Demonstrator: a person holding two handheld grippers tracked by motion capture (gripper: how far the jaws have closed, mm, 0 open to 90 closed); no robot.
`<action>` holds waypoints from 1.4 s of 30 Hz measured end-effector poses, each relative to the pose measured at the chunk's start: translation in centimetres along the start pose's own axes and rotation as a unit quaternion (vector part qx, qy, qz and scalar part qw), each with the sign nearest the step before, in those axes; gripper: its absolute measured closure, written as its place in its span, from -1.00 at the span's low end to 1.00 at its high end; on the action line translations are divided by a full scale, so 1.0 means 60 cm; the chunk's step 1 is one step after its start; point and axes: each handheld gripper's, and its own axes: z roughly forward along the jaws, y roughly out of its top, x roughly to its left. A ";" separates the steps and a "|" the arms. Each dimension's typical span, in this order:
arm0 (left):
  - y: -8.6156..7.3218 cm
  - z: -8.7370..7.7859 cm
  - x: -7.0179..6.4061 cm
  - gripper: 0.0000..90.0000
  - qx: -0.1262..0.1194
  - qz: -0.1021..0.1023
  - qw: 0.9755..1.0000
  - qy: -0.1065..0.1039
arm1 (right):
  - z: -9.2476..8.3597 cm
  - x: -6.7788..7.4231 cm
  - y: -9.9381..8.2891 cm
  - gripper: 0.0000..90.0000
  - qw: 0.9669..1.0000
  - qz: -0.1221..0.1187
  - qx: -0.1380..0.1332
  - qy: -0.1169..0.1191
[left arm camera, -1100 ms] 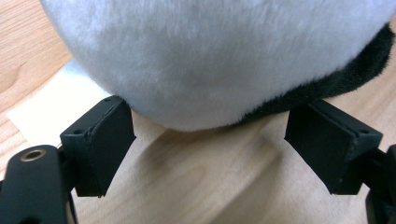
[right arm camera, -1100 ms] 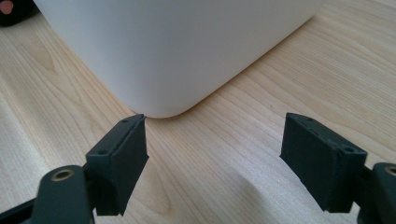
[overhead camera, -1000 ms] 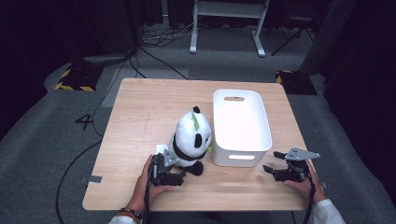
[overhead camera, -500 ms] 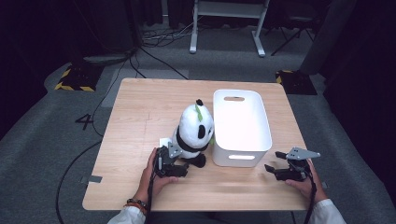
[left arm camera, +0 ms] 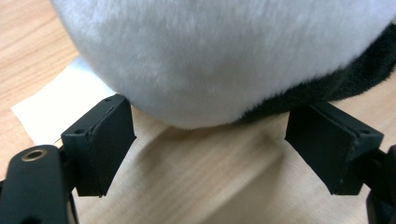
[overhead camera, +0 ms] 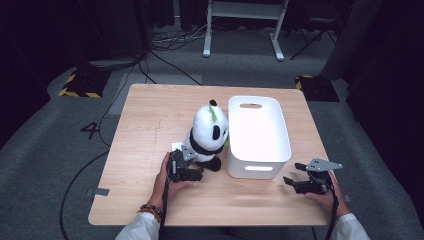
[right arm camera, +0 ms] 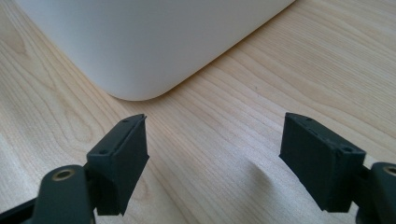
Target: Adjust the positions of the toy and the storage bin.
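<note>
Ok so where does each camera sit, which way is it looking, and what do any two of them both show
High view: above the person's side, looking forward and down on the table; both forearms and hands show.
Left gripper view: on the left tongs, looking at the panda close ahead; its jaws show, apart.
Right gripper view: on the right tongs, looking at the bin corner; its jaws show, apart.
Shared: high and left views both show the panda.

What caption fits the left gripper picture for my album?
Open left gripper reaching low around a fluffy toy panda on the wooden table.
</note>
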 end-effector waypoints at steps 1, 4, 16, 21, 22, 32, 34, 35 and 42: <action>0.000 0.002 0.002 -0.65 0.000 0.001 1.000 0.000 | 0.000 0.000 0.000 -0.46 1.000 0.001 0.000 0.000; 0.003 0.006 0.004 -0.65 0.000 0.002 1.000 0.005 | 0.001 -0.001 -0.001 -0.45 1.000 0.001 0.001 0.000; 0.017 0.020 0.022 -0.64 -0.001 -0.007 1.000 0.012 | 0.007 0.002 -0.003 -0.47 1.000 0.001 0.008 -0.002; 0.018 0.013 0.027 -0.65 0.003 -0.012 1.000 0.006 | 0.011 0.006 -0.001 -0.47 1.000 0.002 0.005 -0.002; 0.017 0.010 0.028 -0.65 0.003 -0.010 1.000 0.006 | 0.012 0.009 0.001 -0.47 1.000 0.002 0.002 -0.001; -0.009 -0.013 0.034 -0.64 0.015 0.006 1.000 -0.015 | 0.029 0.038 0.024 -0.57 1.000 -0.012 -0.017 0.014; -0.015 -0.016 0.032 -0.64 0.027 0.013 0.999 -0.011 | 0.037 0.048 0.029 -0.56 0.999 -0.017 -0.019 0.020; -0.015 -0.016 0.032 -0.64 0.027 0.013 0.999 -0.011 | 0.040 0.051 0.030 -0.56 0.999 -0.016 -0.021 0.023; -0.041 -0.040 0.028 -0.64 0.034 0.021 0.999 -0.020 | 0.061 0.066 0.042 -0.65 1.000 -0.009 -0.019 0.013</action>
